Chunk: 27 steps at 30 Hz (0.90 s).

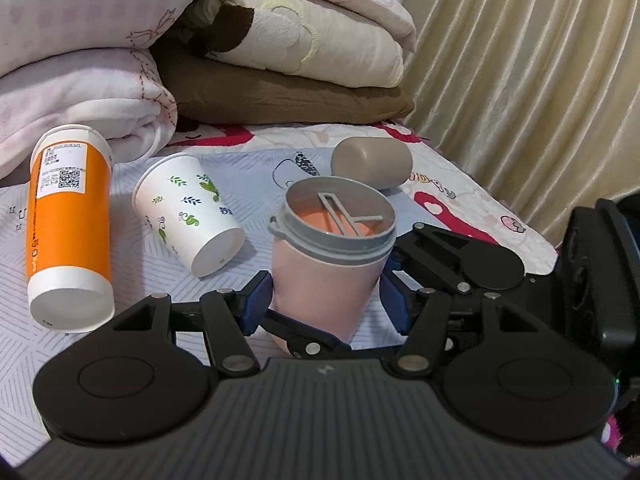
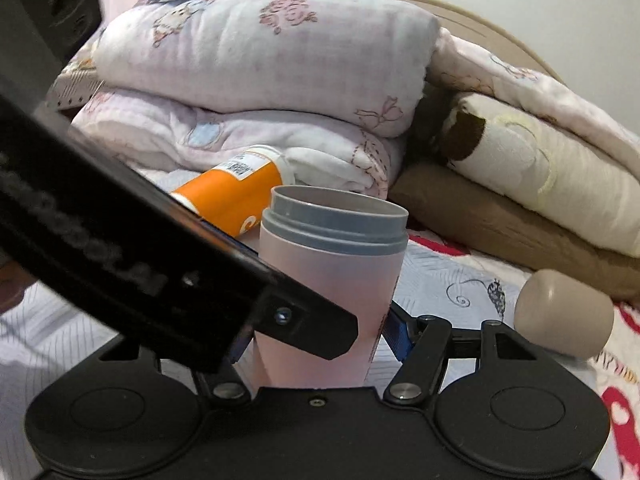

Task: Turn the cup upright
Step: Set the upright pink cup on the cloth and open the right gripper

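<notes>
The pink cup [image 1: 320, 280] is standing upright on the bedspread [image 1: 240, 176], its grey rim facing up. The left gripper [image 1: 324, 300] is flanking it, blue pads [image 1: 256, 296] just beside its walls; contact looks likely on the left pad, but the right shows a slim gap. In the right wrist view, the left gripper's black body is crossing in front and hiding much of the right gripper [image 2: 316, 340], so I cannot tell whether it is gripping the cup [image 2: 332, 280] sitting between its fingers. An orange bottle [image 1: 68, 232], a leaf-print paper cup [image 1: 188, 212] and a beige cap [image 1: 372, 164] are lying on their sides nearby.
</notes>
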Available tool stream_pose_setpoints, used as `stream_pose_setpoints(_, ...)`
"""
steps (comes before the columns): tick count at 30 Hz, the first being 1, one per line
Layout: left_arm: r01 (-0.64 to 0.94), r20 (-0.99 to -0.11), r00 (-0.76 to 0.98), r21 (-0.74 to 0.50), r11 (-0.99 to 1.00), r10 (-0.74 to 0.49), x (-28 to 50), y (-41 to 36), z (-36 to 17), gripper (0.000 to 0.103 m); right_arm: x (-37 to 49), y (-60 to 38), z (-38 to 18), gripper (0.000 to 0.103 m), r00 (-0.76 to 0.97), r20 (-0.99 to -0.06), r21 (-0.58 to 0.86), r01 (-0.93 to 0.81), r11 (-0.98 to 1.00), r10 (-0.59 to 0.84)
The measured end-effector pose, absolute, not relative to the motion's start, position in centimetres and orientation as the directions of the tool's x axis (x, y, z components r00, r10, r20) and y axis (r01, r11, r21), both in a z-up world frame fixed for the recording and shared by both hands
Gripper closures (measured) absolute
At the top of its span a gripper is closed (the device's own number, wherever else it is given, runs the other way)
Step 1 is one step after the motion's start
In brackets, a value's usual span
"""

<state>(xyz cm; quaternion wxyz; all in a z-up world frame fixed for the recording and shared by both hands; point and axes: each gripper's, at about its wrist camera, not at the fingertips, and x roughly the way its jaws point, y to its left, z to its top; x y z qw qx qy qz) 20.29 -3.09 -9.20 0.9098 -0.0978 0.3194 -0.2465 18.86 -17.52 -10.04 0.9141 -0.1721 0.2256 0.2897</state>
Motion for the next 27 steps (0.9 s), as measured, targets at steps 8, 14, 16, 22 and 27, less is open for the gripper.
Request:
stream_pose_setpoints(8, 0.403, -0.536, 0.661, -0.338, 0.851, -0.526, 20.0, -3.8, -9.1, 0.042, 19.6, -17.8, -9.8, 0.033, 0.705, -0.553, -0.152, -0.61, 0.778, 0.444)
stream_pose_setpoints(14, 0.375, -0.559, 0.658, -0.338, 0.863, -0.505, 19.7, -3.8, -9.0, 0.037, 19.3, -17.6, -9.7, 0.02, 0.684, -0.615, -0.172, -0.602, 0.78, 0.392)
stream_pose_setpoints(16, 0.363, -0.561, 0.655, -0.354, 0.862, -0.506, 19.3, -3.6, -8.7, 0.034, 19.1, -17.9, -9.1, 0.014, 0.663, -0.643, -0.142, -0.595, 0.791, 0.384)
stream_pose_setpoints(22, 0.318, -0.572, 0.667, -0.362, 0.876, -0.478, 17.0, -2.7, -6.6, 0.028, 18.1, -18.5, -6.3, 0.013, 0.59, -0.746, -0.074, -0.535, 0.842, 0.309)
stream_pose_setpoints(27, 0.282, -0.553, 0.694, -0.38, 0.881, -0.461, 14.7, -1.7, -3.5, 0.027, 14.9, -20.0, -3.5, 0.013, 0.608, -0.75, -0.122, -0.515, 0.849, 0.26)
